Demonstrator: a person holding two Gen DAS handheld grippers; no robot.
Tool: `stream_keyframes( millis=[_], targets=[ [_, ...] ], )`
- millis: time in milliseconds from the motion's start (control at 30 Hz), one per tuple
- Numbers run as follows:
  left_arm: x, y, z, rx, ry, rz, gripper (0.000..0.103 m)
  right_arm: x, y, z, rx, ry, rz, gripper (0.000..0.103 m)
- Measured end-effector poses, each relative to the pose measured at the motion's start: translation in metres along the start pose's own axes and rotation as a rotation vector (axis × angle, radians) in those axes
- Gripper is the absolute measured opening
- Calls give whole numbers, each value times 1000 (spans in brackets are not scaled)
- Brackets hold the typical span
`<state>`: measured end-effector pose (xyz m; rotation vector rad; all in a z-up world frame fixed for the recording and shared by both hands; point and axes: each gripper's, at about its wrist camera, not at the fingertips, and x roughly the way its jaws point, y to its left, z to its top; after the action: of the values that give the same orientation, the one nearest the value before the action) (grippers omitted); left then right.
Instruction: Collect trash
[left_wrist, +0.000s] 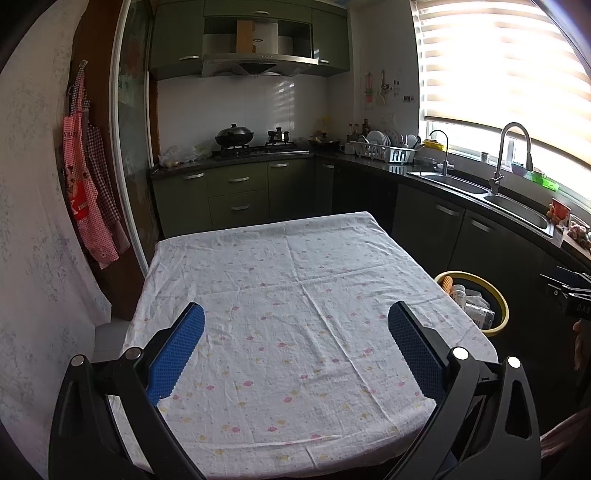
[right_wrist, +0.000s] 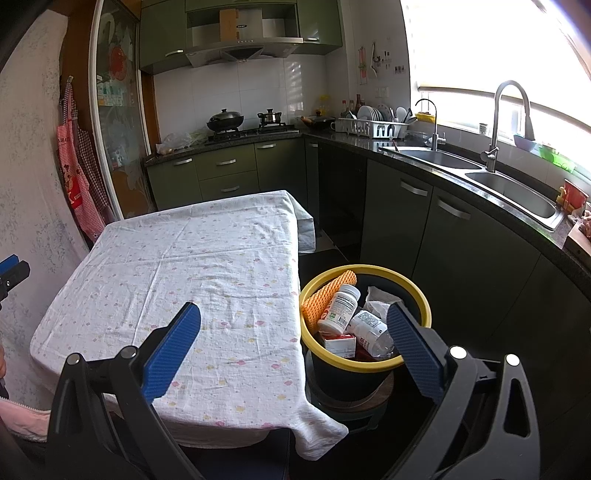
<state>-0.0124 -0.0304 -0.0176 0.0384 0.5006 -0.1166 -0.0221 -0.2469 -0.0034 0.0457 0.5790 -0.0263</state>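
A black bin with a yellow rim (right_wrist: 413, 295) stands on a low stool to the right of the table; it also shows in the left wrist view (left_wrist: 503, 306). Inside lie an orange textured sponge (right_wrist: 327, 293), two white pill bottles (right_wrist: 340, 304), a small red and white box (right_wrist: 341, 345) and crumpled white paper (right_wrist: 380, 299). My right gripper (right_wrist: 293, 317) is open and empty, above the table's right edge and the bin. My left gripper (left_wrist: 295, 319) is open and empty, above the white floral tablecloth (left_wrist: 295, 280). Its tip shows at the left edge of the right wrist view (right_wrist: 13, 267).
Dark green kitchen cabinets with a black counter (right_wrist: 480, 210) run behind and to the right. A double sink (right_wrist: 509, 188) with a tall tap, a dish rack (right_wrist: 373, 127) and a stove with pots (right_wrist: 225, 122) are there. Aprons (left_wrist: 86, 206) hang on the left wall.
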Motion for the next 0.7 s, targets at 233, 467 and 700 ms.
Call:
stream_keyframes(
  millis=[233, 467, 700],
  targets=[
    [0, 0, -2, 5, 3, 1, 98, 0, 1, 0, 1, 0, 1, 96],
    [0, 0, -1, 7, 4, 2, 98, 0, 1, 0, 2, 1, 1, 96],
    [0, 0, 0, 6, 3, 7, 98, 0, 1, 0, 2, 2, 1, 96]
  ],
)
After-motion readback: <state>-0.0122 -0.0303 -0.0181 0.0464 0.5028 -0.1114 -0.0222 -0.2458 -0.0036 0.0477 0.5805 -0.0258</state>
